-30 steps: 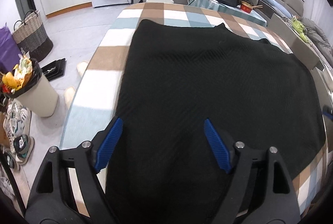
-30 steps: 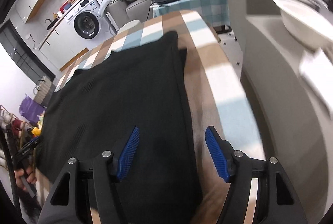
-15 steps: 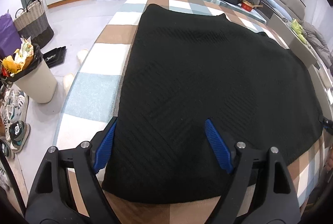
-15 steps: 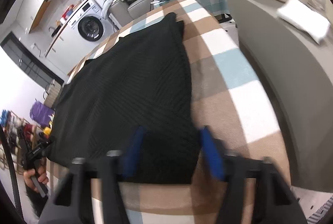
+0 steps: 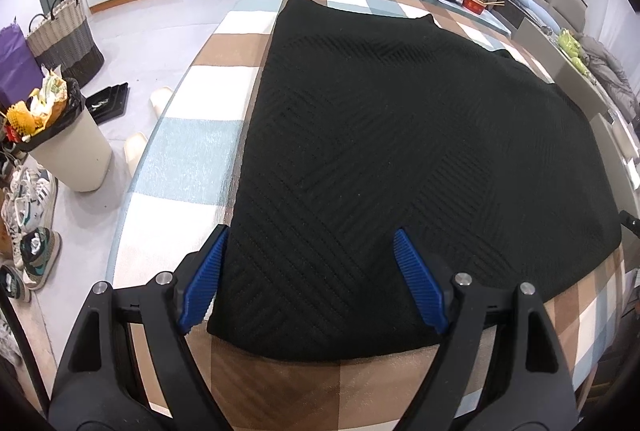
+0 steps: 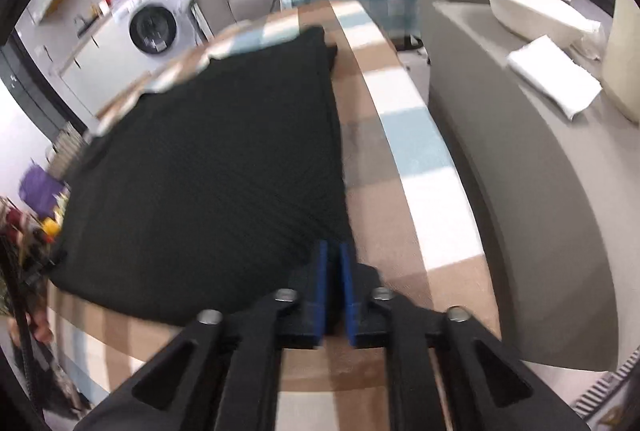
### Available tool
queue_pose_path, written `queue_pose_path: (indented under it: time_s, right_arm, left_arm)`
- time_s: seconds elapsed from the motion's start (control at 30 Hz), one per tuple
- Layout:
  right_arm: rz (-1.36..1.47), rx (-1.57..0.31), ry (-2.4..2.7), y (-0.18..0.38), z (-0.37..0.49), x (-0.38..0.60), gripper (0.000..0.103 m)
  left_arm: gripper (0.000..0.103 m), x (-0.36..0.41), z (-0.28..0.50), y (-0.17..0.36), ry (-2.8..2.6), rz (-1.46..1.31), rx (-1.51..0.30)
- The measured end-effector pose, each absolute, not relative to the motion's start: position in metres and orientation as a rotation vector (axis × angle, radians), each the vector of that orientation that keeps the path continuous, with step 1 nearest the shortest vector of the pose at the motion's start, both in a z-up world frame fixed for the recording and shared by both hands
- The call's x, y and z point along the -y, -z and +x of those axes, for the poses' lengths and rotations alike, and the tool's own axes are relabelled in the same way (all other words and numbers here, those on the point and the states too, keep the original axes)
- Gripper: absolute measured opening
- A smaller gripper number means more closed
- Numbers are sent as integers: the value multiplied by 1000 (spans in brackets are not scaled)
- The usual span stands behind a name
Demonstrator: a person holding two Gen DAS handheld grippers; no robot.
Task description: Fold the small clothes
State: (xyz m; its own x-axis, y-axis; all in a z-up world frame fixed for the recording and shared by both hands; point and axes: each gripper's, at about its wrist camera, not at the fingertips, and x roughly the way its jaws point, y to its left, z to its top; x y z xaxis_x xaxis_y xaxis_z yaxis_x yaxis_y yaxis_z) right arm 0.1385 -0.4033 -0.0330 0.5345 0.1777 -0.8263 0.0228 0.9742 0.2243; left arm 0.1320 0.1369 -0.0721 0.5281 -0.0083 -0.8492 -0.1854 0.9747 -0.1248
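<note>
A black knit garment (image 5: 400, 135) lay flat on the checked tablecloth (image 5: 192, 167). The left gripper (image 5: 308, 251) straddled its near-left corner, jaws closing, not yet pressing. The right gripper (image 6: 334, 251) seemed clamped on its near-right corner.

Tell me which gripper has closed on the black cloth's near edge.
The right gripper: its blue pads pinch the near right corner of the black cloth. The left gripper straddles the near left corner, pads apart.

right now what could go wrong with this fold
The right gripper pinches only the near corner of the black cloth, so it may slip out when lifted. The left gripper is closing but wide; if it misses its corner, the fold would go crooked.
</note>
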Motion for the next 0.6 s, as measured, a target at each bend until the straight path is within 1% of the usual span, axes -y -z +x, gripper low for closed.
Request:
queue_pose_path:
  time_s: [0.03, 0.07, 0.1, 0.13, 0.2, 0.37, 0.43, 0.5, 0.53, 0.6]
  right_arm:
    - [230, -983, -113, 29, 138, 401, 30]
    - [239, -970, -129, 28, 136, 399, 41]
    - [245, -960, -141, 26, 136, 397, 45]
    - [245, -955, -150, 23, 137, 392, 46]
    - [245, -948, -157, 20, 141, 387, 46]
    - [248, -928, -177, 12, 144, 374, 47]
    - [236, -928, -179, 13, 147, 370, 49]
    - [218, -937, -176, 15, 153, 365, 49]
    - [212, -941, -179, 16, 154, 363, 49]
    - [197, -935, -187, 14, 153, 357, 49]
  left_arm:
    - [73, -138, 132, 72, -102, -221, -1009]
    - [62, -138, 132, 72, -104, -223, -998]
    - [40, -139, 132, 71, -92, -231, -985]
    - [27, -140, 132, 71, -86, -242, -975]
    - [16, -143, 130, 69, -73, -281, -957]
    - [14, -141, 116, 43, -40, -274, -868]
    - [15, -143, 120, 48, -51, -261, -894]
    - [20, -145, 128, 66, -93, -255, -985]
    - [23, -144, 127, 67, -99, -254, -987]
    - [33, -141, 124, 60, -122, -226, -962]
